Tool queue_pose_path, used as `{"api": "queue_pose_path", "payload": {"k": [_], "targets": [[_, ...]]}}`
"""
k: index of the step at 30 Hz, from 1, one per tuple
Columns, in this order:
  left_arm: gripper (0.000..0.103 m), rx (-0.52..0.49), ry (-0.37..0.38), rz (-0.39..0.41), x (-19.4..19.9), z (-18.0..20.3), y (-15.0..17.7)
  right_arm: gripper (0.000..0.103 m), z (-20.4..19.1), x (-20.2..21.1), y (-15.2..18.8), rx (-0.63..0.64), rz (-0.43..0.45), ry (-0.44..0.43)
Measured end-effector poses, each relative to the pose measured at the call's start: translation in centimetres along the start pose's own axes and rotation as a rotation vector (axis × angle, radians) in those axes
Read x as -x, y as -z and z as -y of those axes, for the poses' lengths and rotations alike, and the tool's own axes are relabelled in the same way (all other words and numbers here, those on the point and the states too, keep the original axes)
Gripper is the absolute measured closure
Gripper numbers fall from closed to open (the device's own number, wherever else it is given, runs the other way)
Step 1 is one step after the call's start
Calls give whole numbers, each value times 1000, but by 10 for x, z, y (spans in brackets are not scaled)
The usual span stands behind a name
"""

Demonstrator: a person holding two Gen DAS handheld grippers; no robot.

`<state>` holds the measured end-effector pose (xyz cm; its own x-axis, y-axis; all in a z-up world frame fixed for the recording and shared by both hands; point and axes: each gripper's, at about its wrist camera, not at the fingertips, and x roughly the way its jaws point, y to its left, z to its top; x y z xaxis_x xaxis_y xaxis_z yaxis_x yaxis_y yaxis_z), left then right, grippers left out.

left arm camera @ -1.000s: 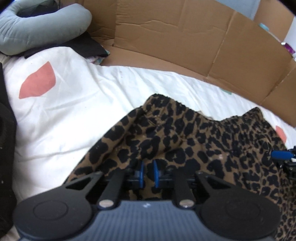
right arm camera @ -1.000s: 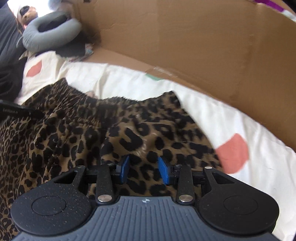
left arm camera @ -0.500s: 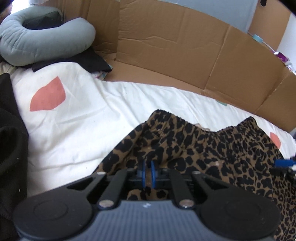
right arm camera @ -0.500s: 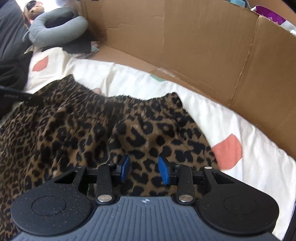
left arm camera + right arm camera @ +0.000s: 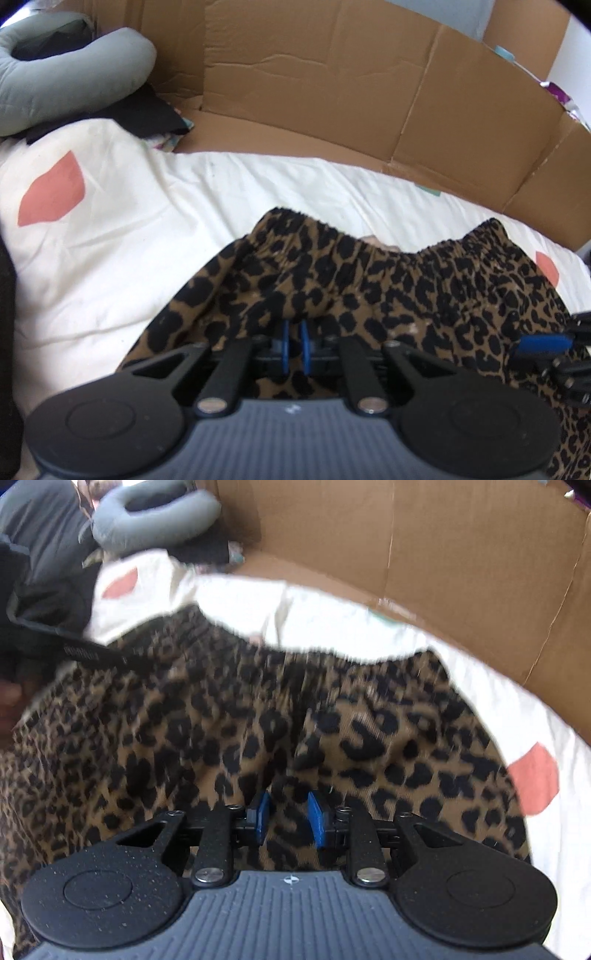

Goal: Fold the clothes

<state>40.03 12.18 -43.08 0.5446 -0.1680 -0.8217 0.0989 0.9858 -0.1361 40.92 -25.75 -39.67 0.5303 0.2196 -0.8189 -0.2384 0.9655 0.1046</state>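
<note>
While the left wrist view looked down past the left hand-held gripper [image 5: 294,347], its blue pads were nearly together, pinching a fold of the leopard-print garment [image 5: 369,280]. Garment lay spread on the white bedsheet [image 5: 147,221], gathered elastic waistband [image 5: 369,245] on the far side, toward the cardboard wall [image 5: 332,92]. Grey neck pillow [image 5: 55,74] sat far left, well apart. Right hand-held gripper poked in at the right edge, over the cloth.

Right wrist view, blurred: right hand-held gripper [image 5: 288,818] had its jaws closing, with print fabric between the pads. Couldn't tell whether the pads [image 5: 317,819] pressed on it yet. Same garment [image 5: 221,720] filled most of the frame, with the bedsheet [image 5: 517,709] showing beyond and to the right.

Handling, my read: thin, light, limp fabric. It would drape and bunch, with no stiffness to hold a crease, and might slip from a shallow pinch. Best hold is probably the waistband or a side edge, with both layers caught, one corner per gripper, so it hangs flat for the fold.
</note>
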Motion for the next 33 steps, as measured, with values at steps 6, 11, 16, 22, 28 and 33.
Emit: {"api": "queue_pose_path", "payload": {"k": [6,11,16,22,28,33], "targets": [[97,173,6,-2,-11,-23,-7,72,49,-1,-4,-142,40,70],[100,205,-31,-10,-20,-28,-10,72,86,-10,5,-269,34,134],[100,168,-68,-23,-17,-24,-13,72,87,-11,3,-214,22,181],[91,138,-52,-1,15,-16,-14,70,76,3,3,-181,7,190],[88,69,-22,-25,48,-10,8,69,58,26,5,-151,18,146],[82,48,-38,-54,80,-21,36,69,36,47,18,-168,28,106]]}}
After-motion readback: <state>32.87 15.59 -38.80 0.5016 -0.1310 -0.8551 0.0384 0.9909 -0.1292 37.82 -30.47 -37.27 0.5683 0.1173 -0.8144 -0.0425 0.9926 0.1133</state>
